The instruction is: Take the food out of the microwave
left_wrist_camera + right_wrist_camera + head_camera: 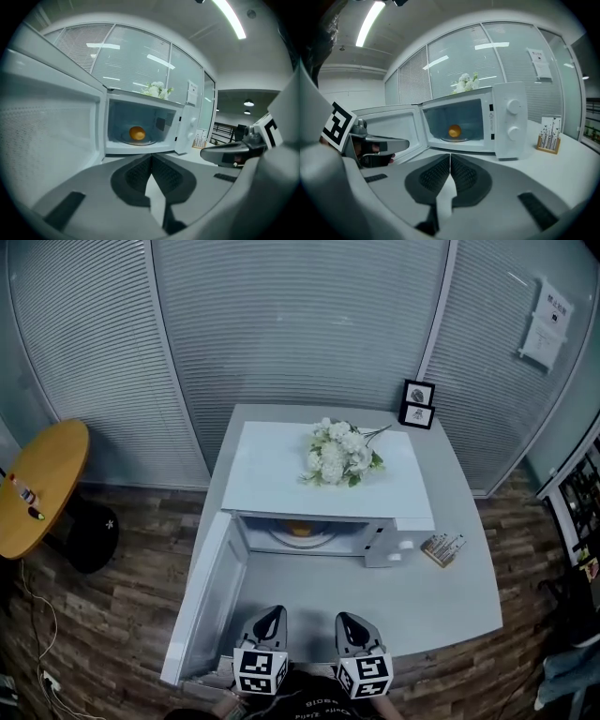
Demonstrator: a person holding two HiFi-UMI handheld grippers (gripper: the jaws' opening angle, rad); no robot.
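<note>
A white microwave stands on the grey table with its door swung open to the left. Inside, an orange round food item rests on the glass turntable plate. My left gripper is shut and empty, near the table's front edge, well short of the cavity. Beside it, my right gripper is likewise shut with nothing between its pads. Both point toward the opening.
White artificial flowers lie on top of the microwave. A small wooden card holder sits to its right, two black picture frames behind. A round wooden side table stands at the left.
</note>
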